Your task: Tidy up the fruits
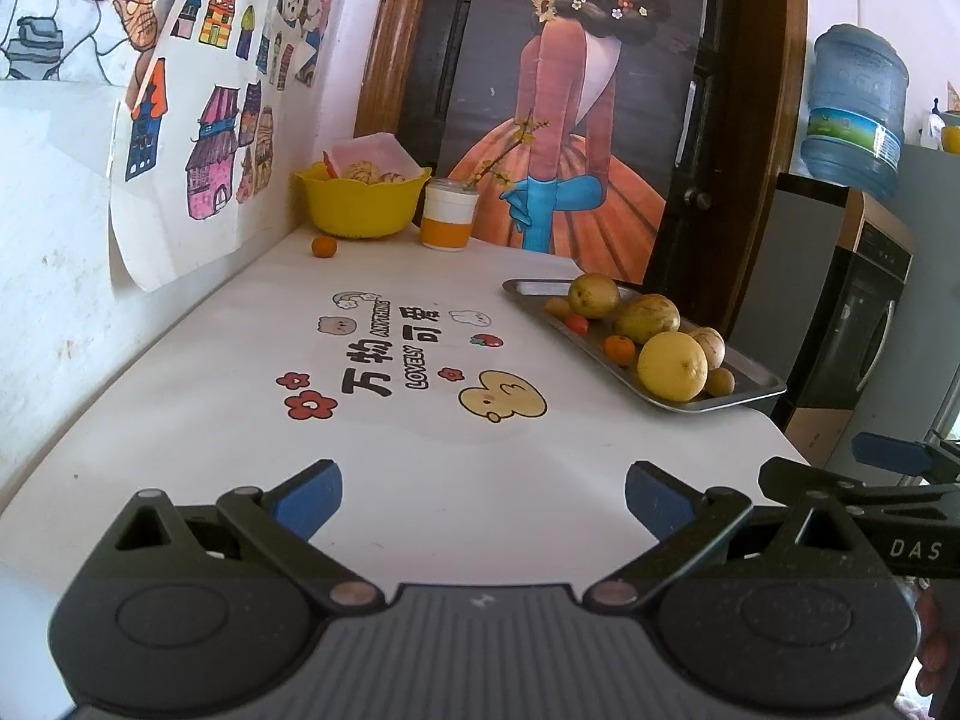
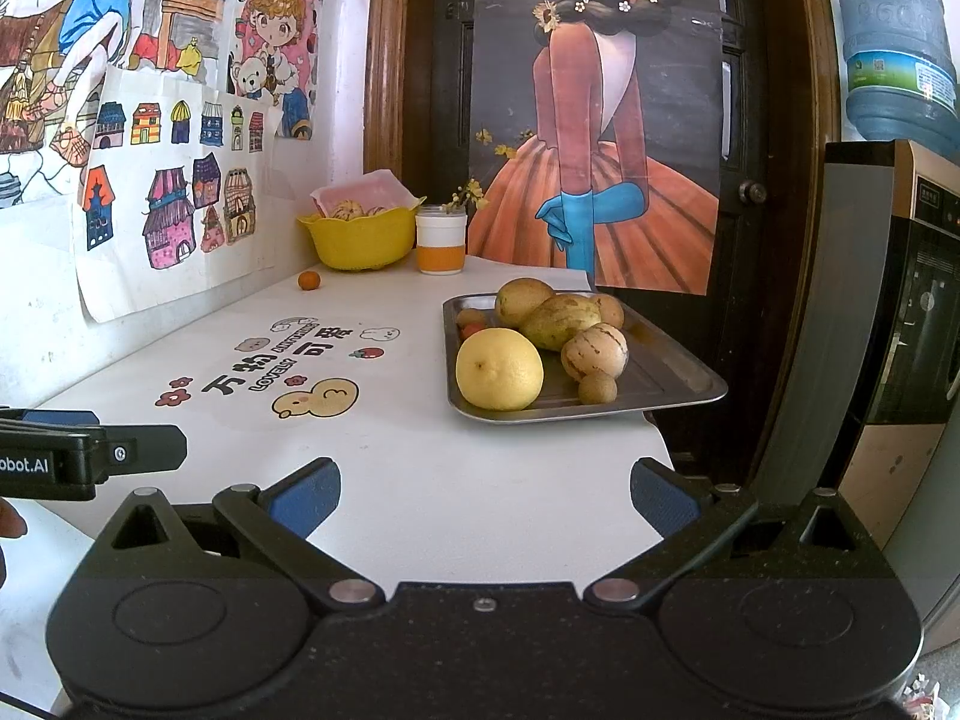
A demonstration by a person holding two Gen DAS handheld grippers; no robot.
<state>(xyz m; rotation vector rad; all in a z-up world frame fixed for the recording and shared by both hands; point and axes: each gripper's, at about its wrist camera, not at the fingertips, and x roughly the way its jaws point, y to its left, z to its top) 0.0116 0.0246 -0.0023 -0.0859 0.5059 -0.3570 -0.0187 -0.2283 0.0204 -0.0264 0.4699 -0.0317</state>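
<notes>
Two claws, left claw [image 1: 483,501] and right claw [image 2: 485,498], both spread wide, empty, low in frame. Fruits heaped on tray [image 2: 678,381] mid-right; one orange [image 2: 309,280] loose on table [image 2: 420,480] near yellow bowl [image 2: 360,237]. Sorting looks barely begun.

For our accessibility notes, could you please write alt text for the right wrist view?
The open right gripper hovers over a white table, empty. Ahead, a metal tray holds a large yellow citrus and other fruits; a yellow bowl stands at the back.
</notes>
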